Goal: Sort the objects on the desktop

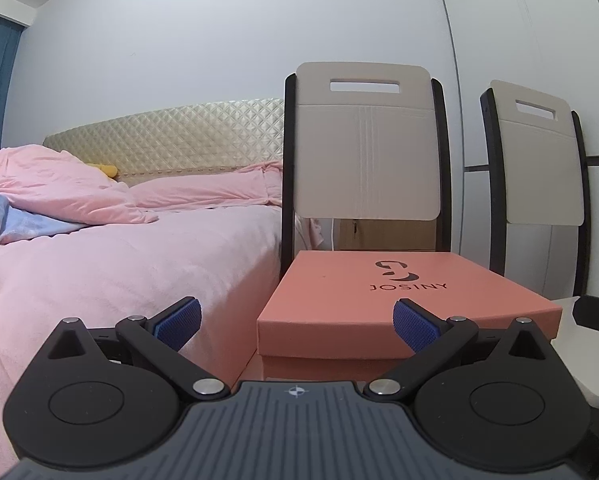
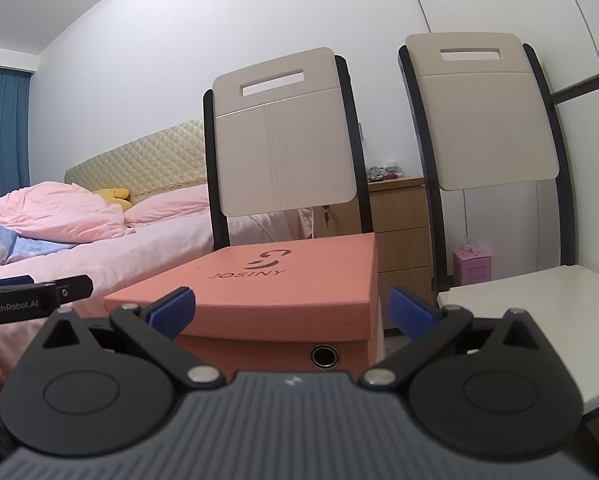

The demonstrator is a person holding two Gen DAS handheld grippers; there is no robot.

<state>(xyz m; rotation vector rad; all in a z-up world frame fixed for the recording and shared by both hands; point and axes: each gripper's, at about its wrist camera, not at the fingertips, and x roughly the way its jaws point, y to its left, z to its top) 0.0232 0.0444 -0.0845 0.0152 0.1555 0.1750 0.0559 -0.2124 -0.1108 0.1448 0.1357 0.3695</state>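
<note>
One box [image 1: 379, 292]: salmon-pink, lid on, sitting on the seat of the left chair [image 1: 365, 140], filling it to the front edge.
Writing on lid: "JOSINY" under a curled logo.
Two chairs: beige backs, black frames, standing side by side; the right chair [image 2: 487, 112] is showing a bare white seat.
Left gripper [image 1: 297, 322]: released, blue pads spread wide, gripping nothing; the box's front left corner is showing between them.
Right gripper [image 2: 291, 310]: released, spread wide before the box's front, nothing held.
Writing on left gripper's side: "GenRobot.AI".
One bed [image 1: 119, 264]: pink bedding, lying left of the chairs.
One drawer unit [image 2: 399, 216]: standing behind the chairs.
</note>
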